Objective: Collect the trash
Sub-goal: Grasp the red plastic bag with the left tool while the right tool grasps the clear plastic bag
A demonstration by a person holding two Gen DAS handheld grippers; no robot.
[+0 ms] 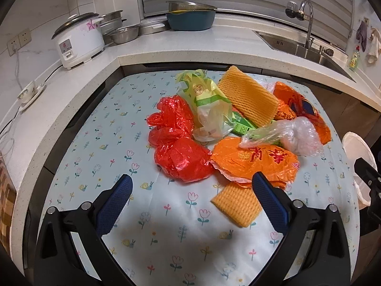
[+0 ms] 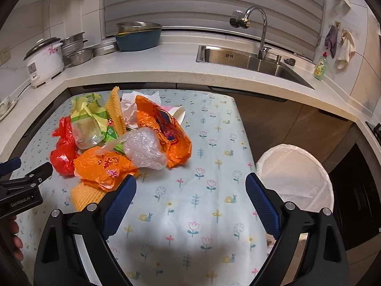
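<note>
A heap of trash lies on the flowered tablecloth (image 1: 166, 226): a red plastic bag (image 1: 178, 140), an orange printed bag (image 1: 254, 159), a clear crumpled bag (image 1: 297, 135), a yellow-green bag (image 1: 209, 100) and yellow foam netting (image 1: 247, 95), with a smaller foam piece (image 1: 235, 205) in front. My left gripper (image 1: 190, 188) hovers open just short of the red bag, nothing between its fingers. My right gripper (image 2: 190, 188) is open over bare cloth, right of the heap (image 2: 119, 143); its left finger (image 2: 119, 205) is near the orange bag (image 2: 104, 166). A white-lined bin (image 2: 295, 174) stands off the table's right edge.
A pale countertop (image 2: 154, 74) wraps the table at the back and left. It carries a rice cooker (image 1: 78, 40), steel bowls (image 1: 123, 33), a blue basin (image 1: 190, 19) and a sink (image 2: 250, 59) with tap. A person's hand (image 2: 14, 238) holds the left gripper's body (image 2: 21, 190).
</note>
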